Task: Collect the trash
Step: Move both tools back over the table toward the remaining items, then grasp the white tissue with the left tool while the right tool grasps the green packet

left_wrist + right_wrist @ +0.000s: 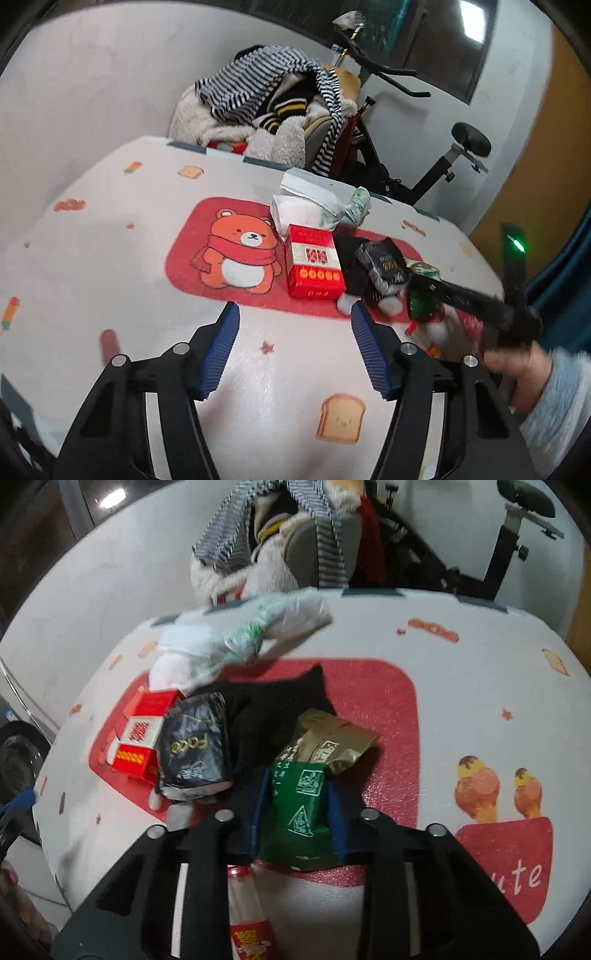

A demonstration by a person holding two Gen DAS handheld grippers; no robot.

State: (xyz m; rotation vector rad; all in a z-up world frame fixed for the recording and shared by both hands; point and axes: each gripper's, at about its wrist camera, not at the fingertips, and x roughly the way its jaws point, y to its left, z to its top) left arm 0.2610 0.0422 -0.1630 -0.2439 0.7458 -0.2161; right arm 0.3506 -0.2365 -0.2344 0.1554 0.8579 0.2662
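The right hand-held gripper (295, 805) is closed narrow on a green packet (301, 812), its blue pads pressing both sides of the packet's lower half. The packet's gold top (332, 742) sticks out beyond the fingertips, over the red mat (380, 701). Just left of the green packet lie a dark crumpled wrapper (194, 744) and a black cloth (273, 716), the cloth touching or tucked under the packet's top. Lifting could drag either along, or the soft packet could fold and slip out. Further left of the packet sits a red box (138, 738), and beyond it a white plastic bag (255, 627); a bottle (245, 915) lies below the packet, under the gripper, and could be knocked off the tabletop (480, 686).

The left hand-held gripper (295, 332) stands wide and empty, short of the red box (314, 262), left of the green packet (424, 295). Crowding in could bump the right one.
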